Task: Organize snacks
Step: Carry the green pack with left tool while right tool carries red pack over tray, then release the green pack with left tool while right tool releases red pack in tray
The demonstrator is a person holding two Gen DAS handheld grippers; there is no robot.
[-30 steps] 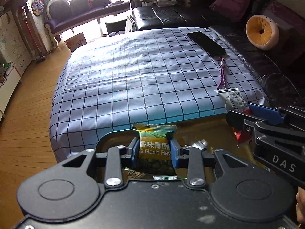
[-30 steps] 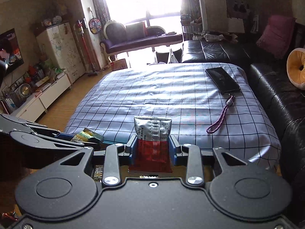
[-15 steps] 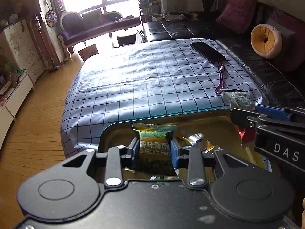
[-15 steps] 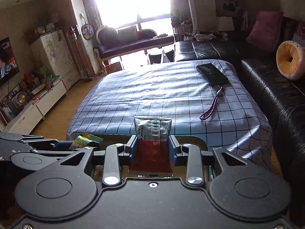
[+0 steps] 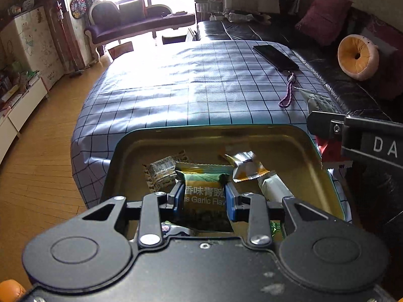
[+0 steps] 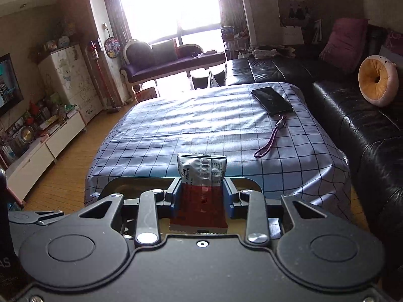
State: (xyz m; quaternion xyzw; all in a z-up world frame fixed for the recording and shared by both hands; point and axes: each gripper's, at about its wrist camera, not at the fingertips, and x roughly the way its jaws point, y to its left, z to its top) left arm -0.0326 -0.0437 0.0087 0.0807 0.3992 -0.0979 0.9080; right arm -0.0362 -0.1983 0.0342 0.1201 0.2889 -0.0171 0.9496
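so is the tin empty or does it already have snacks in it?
Not empty. The left wrist view shows the tin holding several wrapped snacks on its floor, with bare floor between them. The green packet is not in yet.

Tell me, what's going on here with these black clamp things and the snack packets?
A person is tidying snacks with a hand-held gripper in each hand. The left gripper is clamped on a green garlic-flavour packet above an open gold-lined tin that already holds several wrapped snacks. The right gripper grips a red and silver packet near the tin's edge. The tin sits on a table under a checked cloth, where a phone also lies.
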